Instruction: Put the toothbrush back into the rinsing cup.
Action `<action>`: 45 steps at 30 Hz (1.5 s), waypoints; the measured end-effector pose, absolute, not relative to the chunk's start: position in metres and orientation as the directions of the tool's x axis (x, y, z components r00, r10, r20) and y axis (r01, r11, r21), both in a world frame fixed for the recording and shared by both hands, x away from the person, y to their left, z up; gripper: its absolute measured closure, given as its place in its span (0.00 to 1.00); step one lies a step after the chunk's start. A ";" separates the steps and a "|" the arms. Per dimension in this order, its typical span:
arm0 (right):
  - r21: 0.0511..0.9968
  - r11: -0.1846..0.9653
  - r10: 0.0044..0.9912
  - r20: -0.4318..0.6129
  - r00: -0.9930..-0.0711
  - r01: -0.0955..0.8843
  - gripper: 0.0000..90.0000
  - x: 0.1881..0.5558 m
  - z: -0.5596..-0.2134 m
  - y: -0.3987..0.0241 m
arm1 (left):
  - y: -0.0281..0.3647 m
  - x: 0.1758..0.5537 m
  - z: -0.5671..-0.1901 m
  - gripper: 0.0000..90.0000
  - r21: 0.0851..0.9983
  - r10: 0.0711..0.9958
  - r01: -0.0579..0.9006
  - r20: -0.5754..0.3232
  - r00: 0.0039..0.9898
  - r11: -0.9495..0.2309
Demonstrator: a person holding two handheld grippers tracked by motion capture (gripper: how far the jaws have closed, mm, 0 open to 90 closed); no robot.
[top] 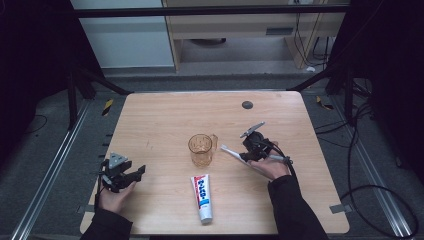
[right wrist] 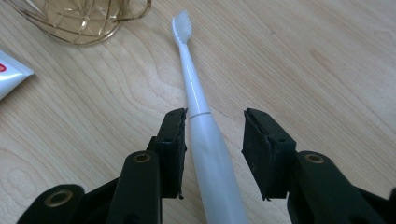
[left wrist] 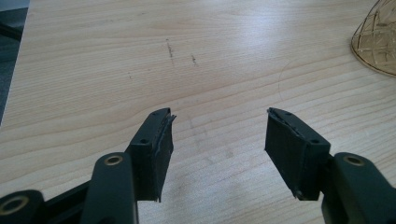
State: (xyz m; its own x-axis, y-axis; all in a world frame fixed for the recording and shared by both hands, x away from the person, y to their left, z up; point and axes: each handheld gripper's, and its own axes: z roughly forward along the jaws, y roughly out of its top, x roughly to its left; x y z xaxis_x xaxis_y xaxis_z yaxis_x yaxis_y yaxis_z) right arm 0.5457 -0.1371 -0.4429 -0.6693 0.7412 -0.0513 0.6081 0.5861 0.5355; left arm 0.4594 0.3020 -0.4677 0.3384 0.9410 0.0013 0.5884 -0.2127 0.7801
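The right claw (right wrist: 212, 116) is straddling the white toothbrush (right wrist: 198, 112) lying on the counter (top: 165, 112), jaws partly open and not yet clamping, while the left claw (left wrist: 217, 116) is resting wide open and empty at the cup's (top: 201, 149) eight o'clock.

Brightness: my table (top: 165, 120) is evenly lit from above; the room around it falls to near black.
Shadows: soft and short under my jaws.
Glare: a pale sheen on the wood in my left gripper view.
Sharpness: the high view is slightly soft; my toothbrush (right wrist: 196, 100) bristles blur a little.
Edges: the amber cup (left wrist: 379, 39) bends at the frame's edge.
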 end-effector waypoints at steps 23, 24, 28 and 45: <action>0.442 0.627 0.728 -0.038 -0.685 0.642 0.66 0.551 -0.463 -0.135 | 0.302 0.460 -0.468 0.45 0.778 0.941 0.590 0.004 0.339 -0.216; 0.439 0.631 0.725 -0.041 -0.687 0.640 0.66 0.552 -0.464 -0.135 | 0.302 0.460 -0.468 0.46 0.778 0.941 0.590 0.004 0.339 -0.215; 0.421 0.629 0.732 -0.039 -0.680 0.654 0.67 0.554 -0.467 -0.135 | 0.302 0.460 -0.468 0.46 0.778 0.941 0.590 0.004 0.339 -0.216; 0.416 0.616 0.744 -0.028 -0.668 0.669 0.72 0.556 -0.472 -0.139 | 0.302 0.460 -0.469 0.45 0.778 0.941 0.590 0.003 0.339 -0.215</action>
